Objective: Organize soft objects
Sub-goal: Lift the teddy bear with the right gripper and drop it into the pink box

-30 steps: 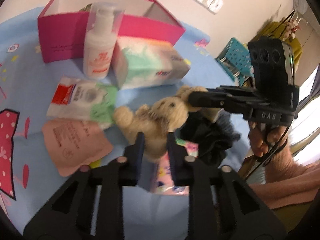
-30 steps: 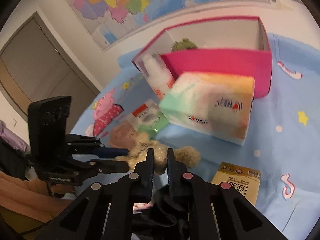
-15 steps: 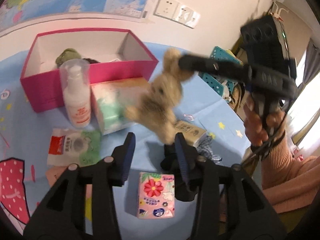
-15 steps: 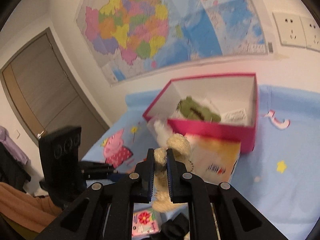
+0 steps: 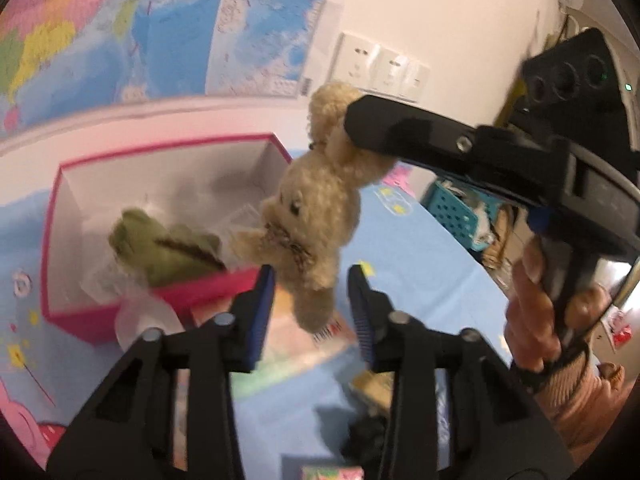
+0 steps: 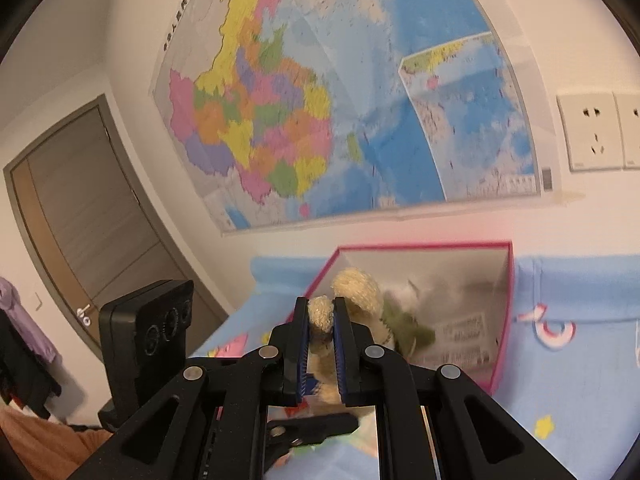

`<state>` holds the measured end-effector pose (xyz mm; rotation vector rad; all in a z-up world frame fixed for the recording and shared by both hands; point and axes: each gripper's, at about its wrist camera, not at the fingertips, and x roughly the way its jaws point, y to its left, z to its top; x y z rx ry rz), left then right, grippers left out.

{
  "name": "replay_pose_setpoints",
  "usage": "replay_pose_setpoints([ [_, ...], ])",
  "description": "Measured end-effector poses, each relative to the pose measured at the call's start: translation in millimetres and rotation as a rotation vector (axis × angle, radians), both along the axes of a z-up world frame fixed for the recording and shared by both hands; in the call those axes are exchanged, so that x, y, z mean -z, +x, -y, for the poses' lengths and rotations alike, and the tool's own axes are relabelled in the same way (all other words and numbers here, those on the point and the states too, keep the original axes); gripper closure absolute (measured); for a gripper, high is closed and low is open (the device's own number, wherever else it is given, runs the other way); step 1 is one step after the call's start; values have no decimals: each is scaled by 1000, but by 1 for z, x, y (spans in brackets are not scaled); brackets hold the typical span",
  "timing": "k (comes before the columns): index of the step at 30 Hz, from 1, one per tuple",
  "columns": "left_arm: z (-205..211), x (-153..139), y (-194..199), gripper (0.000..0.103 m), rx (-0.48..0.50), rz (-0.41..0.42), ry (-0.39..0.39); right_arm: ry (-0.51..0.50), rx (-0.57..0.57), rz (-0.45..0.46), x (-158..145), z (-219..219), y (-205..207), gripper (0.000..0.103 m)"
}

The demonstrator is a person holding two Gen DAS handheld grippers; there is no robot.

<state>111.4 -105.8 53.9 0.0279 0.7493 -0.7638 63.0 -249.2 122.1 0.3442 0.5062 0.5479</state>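
My right gripper [image 6: 321,312] is shut on the ear of a beige plush rabbit [image 5: 316,208] and holds it in the air, hanging in front of the open pink box [image 5: 168,284]. The rabbit's ear shows between the right fingers in the right wrist view [image 6: 320,314]. The pink box [image 6: 502,336] holds a green plush toy [image 5: 160,244] and some packets. My left gripper [image 5: 311,284] is open and empty, its fingers on either side of the rabbit's dangling leg without touching it.
A tissue box [image 5: 288,344] and a clear-capped bottle [image 5: 146,316] lie below my left gripper on the blue tablecloth [image 5: 420,256]. Dark fabric [image 5: 368,436] lies near the front. A teal basket [image 5: 452,212] stands beyond the table's right side. A map [image 6: 340,100] covers the wall.
My right gripper has lifted the rabbit off the table and carried it up toward the pink box. My left gripper let go of the rabbit, opened wider and rose with it.
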Motion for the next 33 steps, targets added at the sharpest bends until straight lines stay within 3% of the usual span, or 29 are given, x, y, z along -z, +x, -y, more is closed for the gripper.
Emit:
replay_pose_setpoints([
  [11, 22, 14, 66, 71, -115, -12, 137, -6, 29, -51, 31, 16, 53, 93],
  [17, 33, 24, 74, 67, -113, 8, 236, -257, 164, -136, 65, 14, 70, 86],
  [19, 26, 19, 73, 57, -107, 19, 220, -319, 198, -162, 73, 14, 71, 68],
  [21, 20, 14, 70, 56, -114, 38, 208, -350, 222, -165, 76, 14, 70, 62],
  [27, -12, -3, 67, 56, -143, 65, 165, -346, 205, -147, 67, 14, 61, 61],
  [33, -59, -10, 86, 56, -223, 20, 105, -289, 105, -175, 65, 0, 63, 61],
])
